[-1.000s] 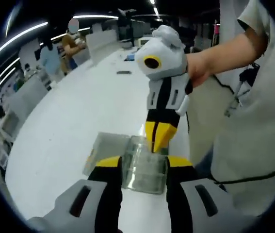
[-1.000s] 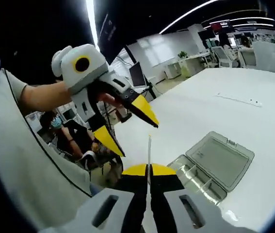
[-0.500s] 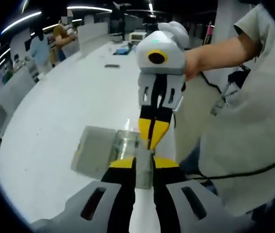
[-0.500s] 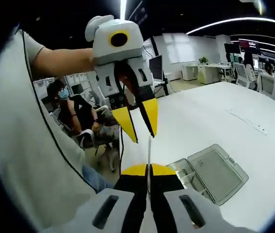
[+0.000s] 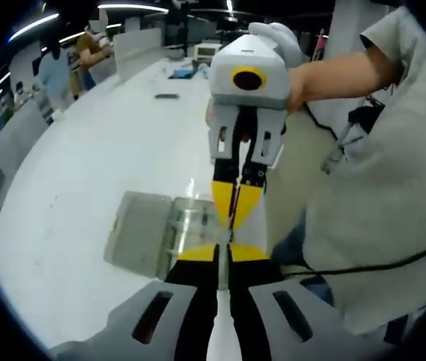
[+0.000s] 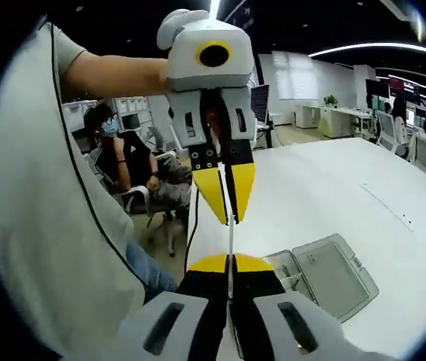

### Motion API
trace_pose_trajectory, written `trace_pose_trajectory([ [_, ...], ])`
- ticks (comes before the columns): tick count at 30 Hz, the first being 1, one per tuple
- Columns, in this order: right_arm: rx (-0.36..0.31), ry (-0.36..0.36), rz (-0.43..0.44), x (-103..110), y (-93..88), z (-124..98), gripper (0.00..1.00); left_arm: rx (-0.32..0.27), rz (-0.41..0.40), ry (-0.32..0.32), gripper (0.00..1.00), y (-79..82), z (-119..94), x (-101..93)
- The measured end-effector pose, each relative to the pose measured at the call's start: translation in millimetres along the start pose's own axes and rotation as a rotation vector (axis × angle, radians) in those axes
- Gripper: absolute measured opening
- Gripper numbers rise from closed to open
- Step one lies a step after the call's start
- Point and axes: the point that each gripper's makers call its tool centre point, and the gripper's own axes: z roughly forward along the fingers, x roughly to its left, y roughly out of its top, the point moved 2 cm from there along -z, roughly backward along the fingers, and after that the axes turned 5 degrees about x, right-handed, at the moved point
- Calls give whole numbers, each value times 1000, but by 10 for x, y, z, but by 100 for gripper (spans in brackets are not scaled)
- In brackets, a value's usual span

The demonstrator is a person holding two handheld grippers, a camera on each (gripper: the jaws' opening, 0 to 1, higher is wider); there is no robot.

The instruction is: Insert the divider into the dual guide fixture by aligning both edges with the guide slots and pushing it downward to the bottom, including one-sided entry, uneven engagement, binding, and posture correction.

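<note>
Right gripper view: our right gripper (image 6: 230, 263) is clamped on the thin clear divider (image 6: 231, 239), held edge-on in the air above the open fixture (image 6: 325, 274) on the white tabletop (image 6: 333, 188). The left gripper (image 6: 229, 203), wide open a second ago, has now swung in and nearly closed on the divider's top edge. We judge both grippers are now set to square it up before lowering it into the slots.

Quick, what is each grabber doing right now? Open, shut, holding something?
Left gripper: jaws shut on the thin clear plastic divider.
Right gripper: jaws shut on the divider's other end, above the clear plastic box.
</note>
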Motion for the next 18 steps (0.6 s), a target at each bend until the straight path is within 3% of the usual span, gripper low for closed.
trace_pose_trajectory([
  [12,-6,-1,-44,17,8,5,0,17,-33,-37,0,-10,7,-44],
  [18,10,7,-73,46,-26,32,0,56,-42,-61,0,-27,46,-62],
])
